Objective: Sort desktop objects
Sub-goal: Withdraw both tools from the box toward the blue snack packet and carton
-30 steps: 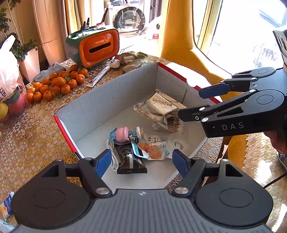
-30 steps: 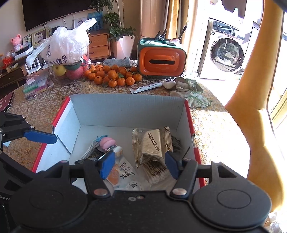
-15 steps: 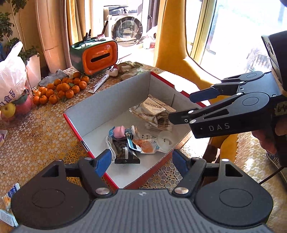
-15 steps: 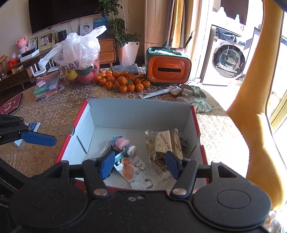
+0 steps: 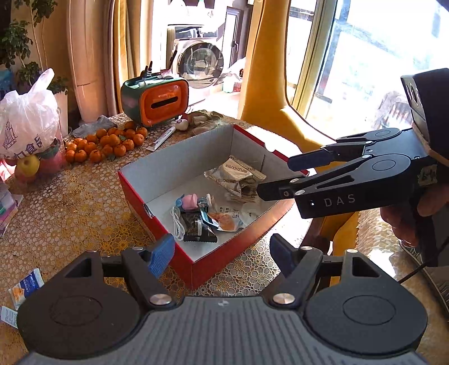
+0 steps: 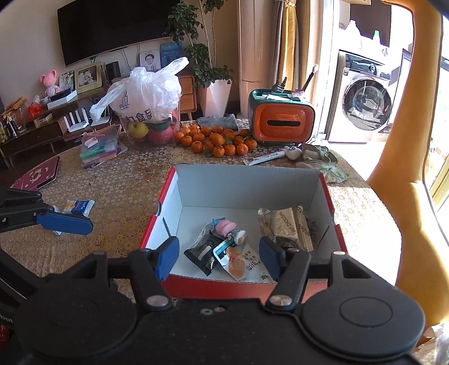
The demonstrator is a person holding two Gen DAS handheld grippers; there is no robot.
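Both your left gripper [image 5: 221, 254] and right gripper [image 6: 219, 257] hang released and empty above the box [image 6: 327, 186], so reaching for the packet [image 6: 80, 206] on the worktop [image 6: 118, 179] could clip its rim.

From the left wrist we look down past the left claw [image 5: 221, 255] at a near corner of the red box [image 5: 196, 266], facing the window and washing machine [image 5: 200, 63]. From the right wrist we look over the right claw [image 6: 219, 257], square onto the box's near wall, facing the television [image 6: 112, 25]. We see the box, the oranges [image 6: 214, 140] and the bench [image 6: 118, 185] in both views.
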